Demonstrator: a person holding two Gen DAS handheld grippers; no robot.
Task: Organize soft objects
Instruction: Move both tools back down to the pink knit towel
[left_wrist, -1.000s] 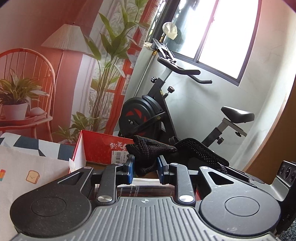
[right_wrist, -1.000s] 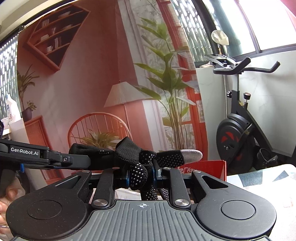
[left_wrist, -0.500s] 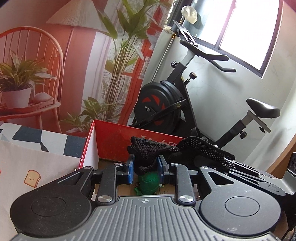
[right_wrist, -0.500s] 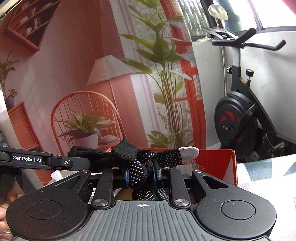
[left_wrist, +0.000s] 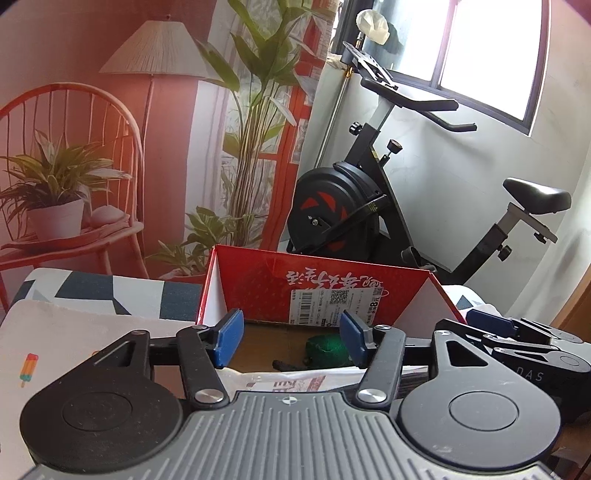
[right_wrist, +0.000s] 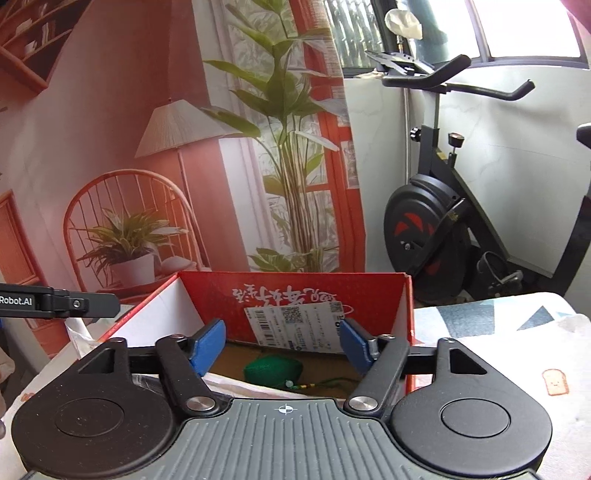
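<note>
A red cardboard box stands open in front of both grippers, with a green knitted soft object on its floor. A dark scrap lies beside the green object in the left wrist view; the black glove is otherwise hidden. My left gripper hangs over the box's near edge, its jaws opening with nothing between the blue pads. My right gripper is over the same box, its jaws also opening and empty. The right gripper's body shows at the right of the left wrist view.
A white plastic bag lies at the box's near rim. The box sits on a patterned cloth. An exercise bike stands behind, beside a printed backdrop of a chair, lamp and plants.
Both grippers were shut on a black dotted glove; both have now opened and the glove has dropped out of their jaws. Both moved forward and down over the red box.
</note>
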